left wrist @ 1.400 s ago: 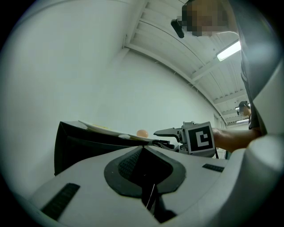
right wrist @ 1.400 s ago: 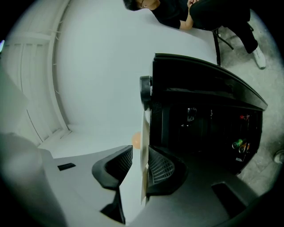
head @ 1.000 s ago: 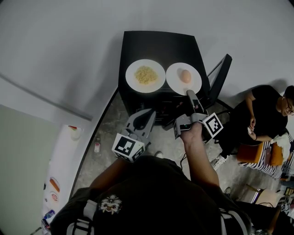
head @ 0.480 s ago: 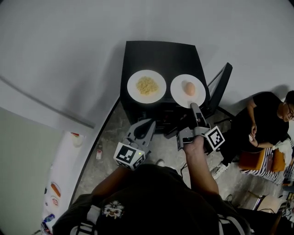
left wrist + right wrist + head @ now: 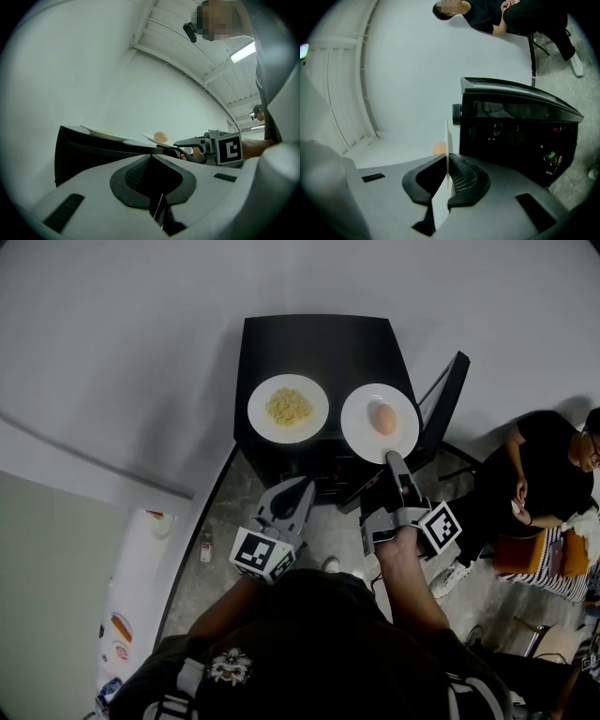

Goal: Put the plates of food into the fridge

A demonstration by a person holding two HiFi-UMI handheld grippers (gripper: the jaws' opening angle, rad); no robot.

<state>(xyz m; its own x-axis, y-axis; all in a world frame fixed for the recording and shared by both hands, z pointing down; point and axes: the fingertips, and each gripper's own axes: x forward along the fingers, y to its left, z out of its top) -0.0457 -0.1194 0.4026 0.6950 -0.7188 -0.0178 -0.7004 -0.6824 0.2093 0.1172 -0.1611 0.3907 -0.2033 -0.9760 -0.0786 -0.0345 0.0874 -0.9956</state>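
Two jaws of the right tool (image 5: 392, 460) had just been closing and pinched the rim of the egg plate (image 5: 361, 432); lifting seemed next; left tool (image 5: 298, 488) pressed together, empty.

PLACE: bare lab-like test room, no home kitchen | AHEAD of my right claw (image 5: 392, 461): lone black cabinet (image 5: 314, 343) against a plain white wall (image 5: 141, 334) | BELOW: speckled grey floor (image 5: 211, 521) | TO ITS RIGHT: seated person (image 5: 534, 470) | OVERHEAD: ribbed white ceiling (image 5: 187, 42), strip light (image 5: 243, 52)
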